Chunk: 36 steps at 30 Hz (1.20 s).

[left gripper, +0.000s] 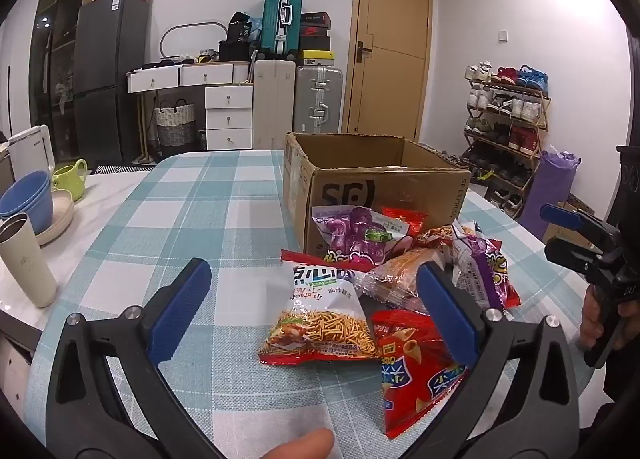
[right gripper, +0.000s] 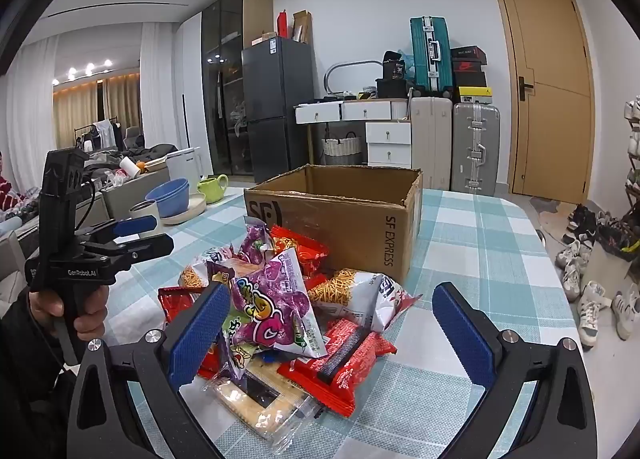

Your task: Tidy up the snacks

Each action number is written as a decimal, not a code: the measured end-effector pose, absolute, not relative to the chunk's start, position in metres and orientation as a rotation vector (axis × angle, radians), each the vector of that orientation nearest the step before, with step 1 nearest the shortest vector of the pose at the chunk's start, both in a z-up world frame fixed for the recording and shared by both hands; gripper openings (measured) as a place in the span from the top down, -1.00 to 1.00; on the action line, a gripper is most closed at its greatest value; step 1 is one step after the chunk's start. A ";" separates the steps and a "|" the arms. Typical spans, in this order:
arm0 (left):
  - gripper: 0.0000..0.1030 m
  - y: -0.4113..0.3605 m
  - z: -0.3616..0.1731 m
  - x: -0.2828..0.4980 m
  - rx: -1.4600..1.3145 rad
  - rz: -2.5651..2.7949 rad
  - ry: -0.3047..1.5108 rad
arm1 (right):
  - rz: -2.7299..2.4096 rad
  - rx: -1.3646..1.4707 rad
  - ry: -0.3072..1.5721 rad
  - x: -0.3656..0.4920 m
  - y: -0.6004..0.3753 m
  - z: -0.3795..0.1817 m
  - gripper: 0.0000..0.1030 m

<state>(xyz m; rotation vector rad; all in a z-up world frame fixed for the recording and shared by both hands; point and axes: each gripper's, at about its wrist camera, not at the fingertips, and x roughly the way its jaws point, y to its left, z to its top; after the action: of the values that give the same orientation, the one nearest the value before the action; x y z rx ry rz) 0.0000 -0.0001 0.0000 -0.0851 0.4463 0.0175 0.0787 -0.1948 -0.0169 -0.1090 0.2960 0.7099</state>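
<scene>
A heap of snack bags lies on the checked tablecloth in front of an open cardboard box. My left gripper is open and hovers over a white noodle-snack bag, with a red bag under its right finger; the pads touch nothing. My right gripper is open above a purple bag, a red packet and a clear cracker pack. Each gripper also shows in the other view: the right gripper at the right edge, the left gripper at the left, both hand-held.
On the table's left side stand a cream tumbler, stacked blue bowls on a plate and a green cup. A shoe rack and loose shoes lie beyond the table's right edge.
</scene>
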 end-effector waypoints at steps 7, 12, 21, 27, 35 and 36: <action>-0.99 0.001 0.000 0.000 -0.094 0.018 0.441 | 0.710 -0.107 0.287 0.079 -0.195 -0.017 -0.99; -0.99 0.000 0.000 0.000 -0.087 0.021 0.442 | 0.709 -0.106 0.289 0.080 -0.195 -0.017 -0.99; -0.99 0.000 0.000 0.000 -0.082 0.021 0.443 | 0.710 -0.106 0.286 0.079 -0.195 -0.017 -0.99; -0.99 0.000 0.000 0.000 -0.081 0.021 0.444 | 0.710 -0.106 0.286 0.079 -0.195 -0.017 -0.99; -0.99 0.000 0.000 0.000 -0.080 0.021 0.446 | 0.704 -0.105 0.293 0.080 -0.195 -0.017 -0.99; -0.99 0.000 0.000 0.000 -0.080 0.023 0.445 | 0.702 -0.106 0.298 0.080 -0.195 -0.017 -0.99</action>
<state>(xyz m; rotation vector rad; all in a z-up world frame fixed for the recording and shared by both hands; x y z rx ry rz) 0.0000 -0.0001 0.0001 -0.0797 0.4454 0.0225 0.0800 -0.1947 -0.0173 -0.1058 0.2983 0.7023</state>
